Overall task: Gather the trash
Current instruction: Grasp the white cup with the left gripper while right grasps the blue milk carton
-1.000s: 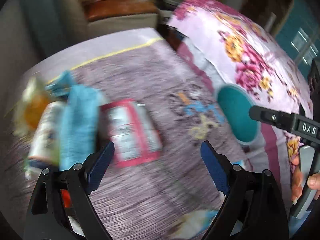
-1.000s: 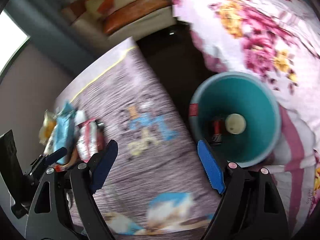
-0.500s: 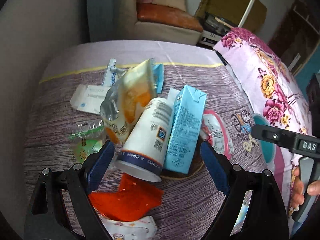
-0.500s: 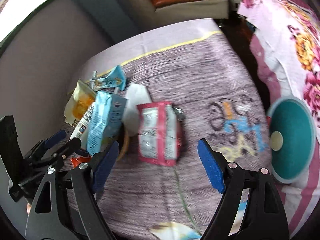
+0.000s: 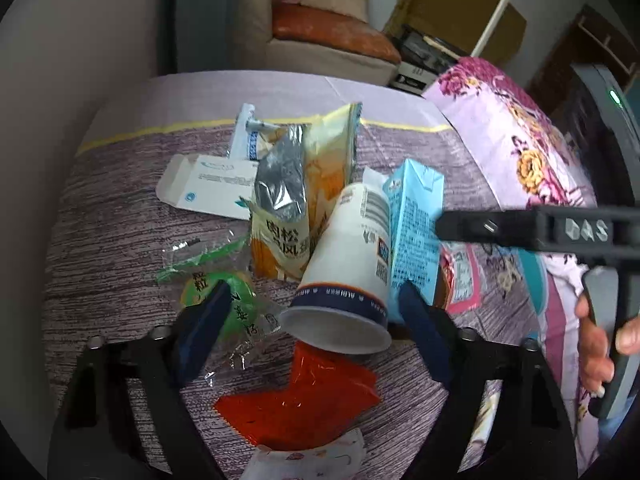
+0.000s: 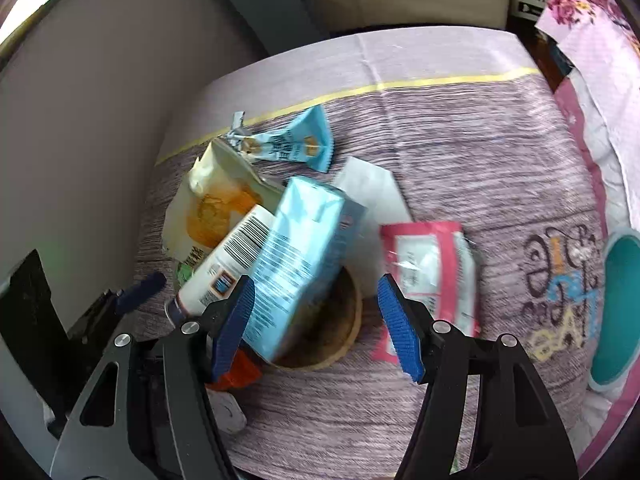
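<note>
The white paper cup (image 5: 352,264) is the landmark. It lies tipped on its side in the middle of the trash heap on the counter (image 5: 120,216), its open mouth toward the left wrist camera and its long axis running away from it toward the yellow snack bag (image 5: 316,184) behind. The left tool (image 5: 312,332) hangs just in front of that mouth with the rim between its two blue pads; its jaws are closing, yet neither pad presses on the cup, so it grips nothing. The light-blue carton (image 6: 296,256) leans against the cup's right flank, its long axis nearly parallel to the cup's. The right tool (image 6: 320,320) sits over the carton's lower end and the brown bowl (image 6: 340,320) under it; its jaws are closing too, the left pad at the carton's edge and the right pad clear, so nothing is clamped. The red-and-white packet (image 6: 432,272) lies to the right of the carton, and the teal bin (image 6: 620,304) stands well apart beyond that, off the counter's right side.

By my reading the left tool is the nearer one for the cup and the right for the carton.

Against the frame half a second earlier, the left view sits closer over the cup, and the right view has swung from the red-and-white packet to the carton. Both sets of jaws stand narrower.
</note>
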